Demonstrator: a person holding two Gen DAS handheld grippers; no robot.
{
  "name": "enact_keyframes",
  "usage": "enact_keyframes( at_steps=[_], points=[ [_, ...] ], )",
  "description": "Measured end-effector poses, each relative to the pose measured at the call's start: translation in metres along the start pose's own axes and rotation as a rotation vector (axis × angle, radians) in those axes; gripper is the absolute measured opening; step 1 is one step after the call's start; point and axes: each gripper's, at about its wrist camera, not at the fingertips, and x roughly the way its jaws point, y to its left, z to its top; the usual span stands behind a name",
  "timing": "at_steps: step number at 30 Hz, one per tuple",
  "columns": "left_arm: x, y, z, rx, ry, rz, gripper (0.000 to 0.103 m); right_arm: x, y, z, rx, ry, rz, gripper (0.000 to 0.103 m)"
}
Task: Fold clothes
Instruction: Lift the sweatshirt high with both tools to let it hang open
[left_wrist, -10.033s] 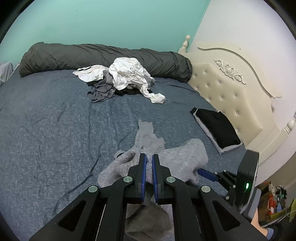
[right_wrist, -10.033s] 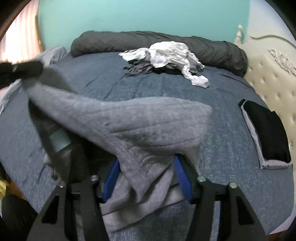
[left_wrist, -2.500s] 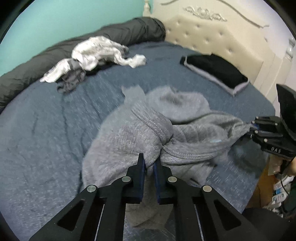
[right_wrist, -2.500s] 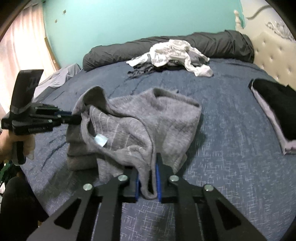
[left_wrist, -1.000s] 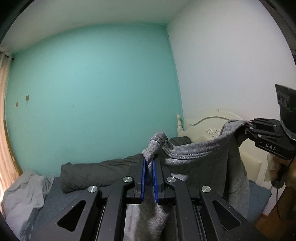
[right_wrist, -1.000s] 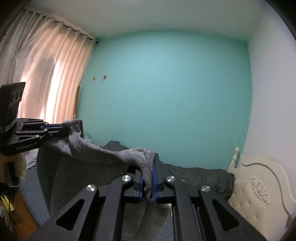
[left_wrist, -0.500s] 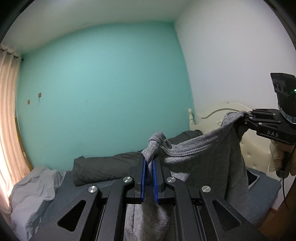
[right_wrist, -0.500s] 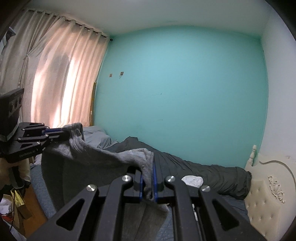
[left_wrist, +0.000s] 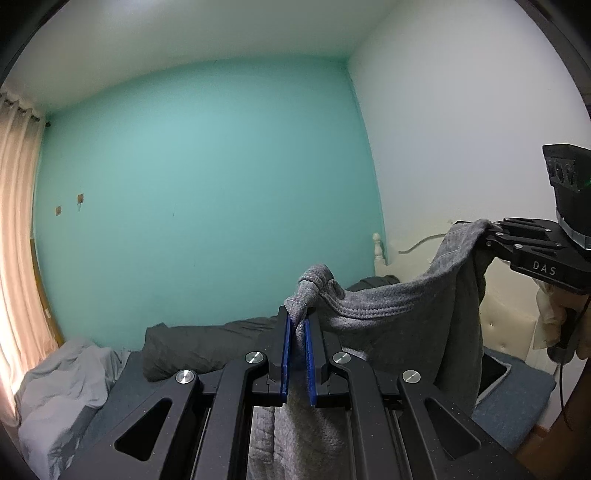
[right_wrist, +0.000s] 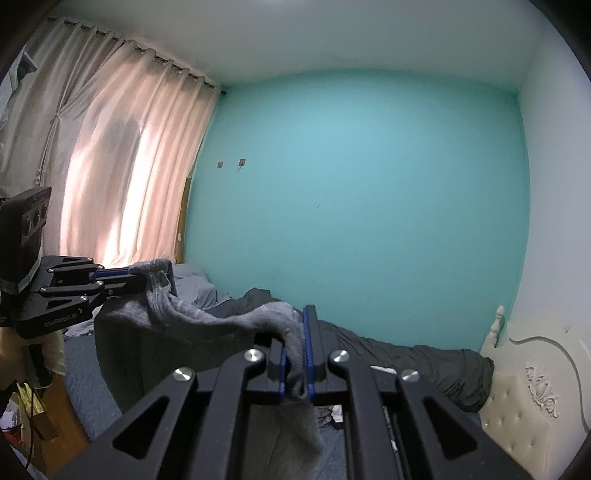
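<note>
A grey knit garment (left_wrist: 406, 321) hangs in the air above the bed, stretched between my two grippers. My left gripper (left_wrist: 296, 325) is shut on one bunched top corner of it. My right gripper (right_wrist: 296, 332) is shut on the other top corner of the garment (right_wrist: 192, 332). In the left wrist view the right gripper (left_wrist: 491, 230) shows at the right, pinching the cloth. In the right wrist view the left gripper (right_wrist: 136, 277) shows at the left, doing the same. The cloth sags between them and hangs down below.
The blue bed (left_wrist: 517, 402) lies below, with a dark grey bolster (right_wrist: 424, 362) along the teal wall. A cream tufted headboard (right_wrist: 524, 398) is at the right. A folded black garment (left_wrist: 493, 373) lies near the headboard. Pink curtains (right_wrist: 122, 166) hang at the left.
Over the last second both grippers have kept the garment lifted and spread. Both views have tilted a little, so more of the bed and bolster shows.
</note>
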Motion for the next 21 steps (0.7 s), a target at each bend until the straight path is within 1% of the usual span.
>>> enact_keyframes(
  at_steps=[4, 6, 11, 13, 16, 19, 21],
  points=[
    [-0.013, -0.004, 0.012, 0.000, -0.029, -0.008, 0.007, -0.012, -0.008, 0.008, 0.015, -0.031, -0.001, 0.007],
    [-0.017, -0.005, 0.015, -0.009, -0.032, -0.027, 0.007, -0.019, -0.012, 0.012, 0.020, -0.040, -0.003, 0.007],
    [-0.010, -0.005, 0.011, -0.032, -0.010, -0.061, 0.007, -0.015, -0.019, 0.015, 0.014, -0.023, -0.010, 0.007],
    [-0.001, -0.005, 0.003, -0.045, 0.011, -0.075, 0.007, -0.008, -0.023, 0.011, 0.028, -0.008, -0.005, 0.007],
    [0.017, -0.001, -0.016, -0.068, 0.052, -0.090, 0.007, 0.011, -0.029, -0.007, 0.049, 0.035, 0.003, 0.007],
    [0.043, 0.001, -0.044, -0.078, 0.100, -0.089, 0.007, 0.046, -0.034, -0.030, 0.061, 0.088, 0.017, 0.007],
    [0.067, 0.004, -0.067, -0.094, 0.144, -0.096, 0.007, 0.069, -0.038, -0.050, 0.071, 0.129, 0.024, 0.007]
  ],
)
